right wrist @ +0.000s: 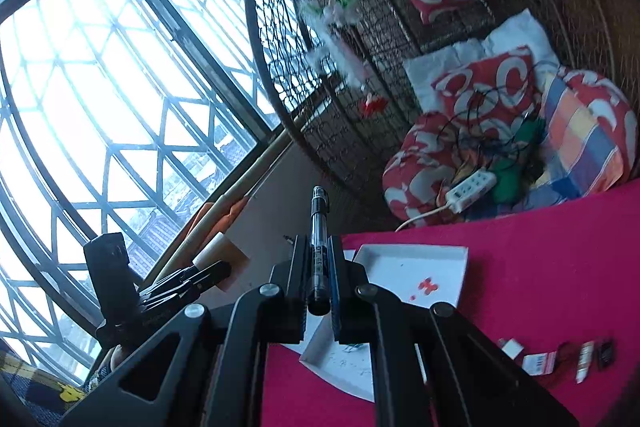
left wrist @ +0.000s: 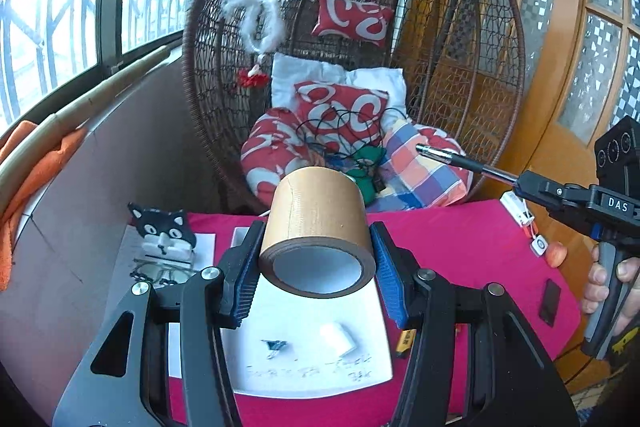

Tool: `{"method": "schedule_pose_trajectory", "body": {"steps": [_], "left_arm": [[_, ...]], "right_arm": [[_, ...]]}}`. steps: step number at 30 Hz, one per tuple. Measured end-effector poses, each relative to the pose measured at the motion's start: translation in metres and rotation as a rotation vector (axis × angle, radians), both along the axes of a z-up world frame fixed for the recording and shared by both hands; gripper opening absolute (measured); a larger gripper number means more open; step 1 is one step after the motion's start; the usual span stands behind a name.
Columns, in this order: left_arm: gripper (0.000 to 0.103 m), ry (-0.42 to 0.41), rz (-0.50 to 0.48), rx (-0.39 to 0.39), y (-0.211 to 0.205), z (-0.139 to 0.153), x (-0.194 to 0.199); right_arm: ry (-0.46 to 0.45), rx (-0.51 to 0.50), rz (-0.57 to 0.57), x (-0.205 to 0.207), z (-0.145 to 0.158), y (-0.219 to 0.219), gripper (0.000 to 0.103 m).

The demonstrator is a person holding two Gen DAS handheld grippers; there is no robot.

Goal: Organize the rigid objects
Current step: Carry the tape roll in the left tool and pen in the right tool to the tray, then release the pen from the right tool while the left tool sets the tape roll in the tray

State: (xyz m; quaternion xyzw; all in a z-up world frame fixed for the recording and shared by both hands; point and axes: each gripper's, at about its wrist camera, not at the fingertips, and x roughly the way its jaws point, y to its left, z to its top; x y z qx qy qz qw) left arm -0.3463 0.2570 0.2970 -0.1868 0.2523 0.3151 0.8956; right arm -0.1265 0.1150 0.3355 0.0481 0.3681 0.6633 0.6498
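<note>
- left gripper (left wrist: 316,263): pinched brown tape roll (left wrist: 318,227) above white tray (left wrist: 312,359)
- right gripper (right wrist: 320,267): clamped tight on black pen (right wrist: 319,239)
- pink tablecloth (left wrist: 460,239) underneath

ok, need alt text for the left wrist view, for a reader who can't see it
The left gripper clamps a roll of brown tape above a white tray on a pink-covered table. At right, the right gripper, held in a hand, grips a pen. A wicker hanging chair with cushions stands behind.
</note>
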Motion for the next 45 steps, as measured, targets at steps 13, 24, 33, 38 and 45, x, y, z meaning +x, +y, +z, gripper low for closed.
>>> {"method": "schedule_pose_trajectory", "body": {"steps": [13, 24, 33, 38, 45], "left_arm": [[0.052, 0.141, -0.033, -0.151, 0.057, -0.086, 0.008], [0.052, 0.312, -0.105, -0.343, 0.074, -0.185, 0.058], [0.052, 0.406, -0.022, -0.417, 0.088, -0.221, 0.057], [0.052, 0.410, -0.025, -0.419, 0.085, -0.222, 0.057], [0.098, 0.379, 0.028, -0.337, 0.081, -0.212, 0.053]], "right_arm": [[0.009, -0.209, -0.035, -0.017, -0.062, 0.062, 0.006], [0.023, -0.449, -0.074, -0.022, -0.143, 0.099, 0.006], [-0.210, -0.560, -0.082, -0.053, -0.182, 0.130, 0.008], [-0.278, -0.615, -0.038, -0.073, -0.202, 0.132, 0.008], [-0.337, -0.637, 0.038, -0.095, -0.205, 0.124, 0.014]]}}
